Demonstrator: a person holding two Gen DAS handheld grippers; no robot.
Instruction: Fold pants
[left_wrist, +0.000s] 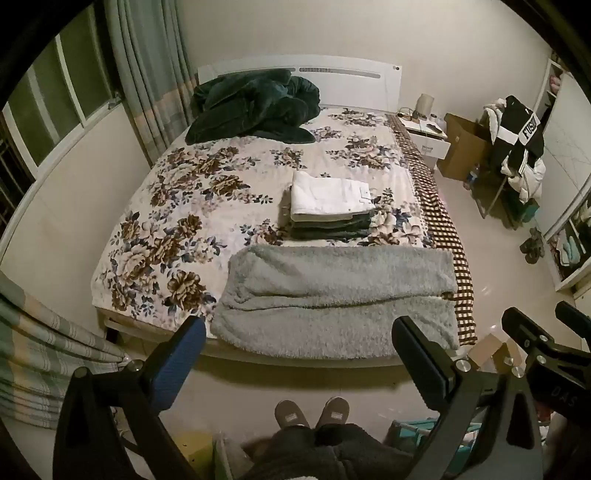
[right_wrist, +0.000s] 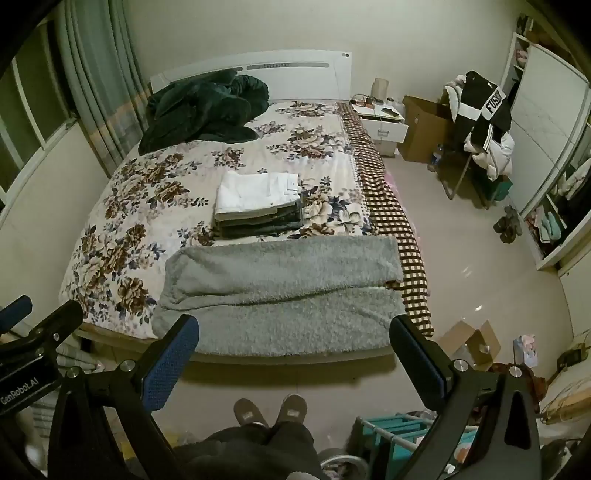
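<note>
1. Left gripper (left_wrist: 297, 334) and right gripper (right_wrist: 293, 332): jaws fully spread, nothing held, both above the floor short of the bed (left_wrist: 155, 206).
2. Grey fleece pants (left_wrist: 340, 291): spread across the bed's near edge, partly folded lengthwise.
3. Risk: thick pile slipping from a shallow pinch; grasp deep.
4. Risk: dragging into the folded stack (left_wrist: 328, 206) just behind; topples it.
</note>
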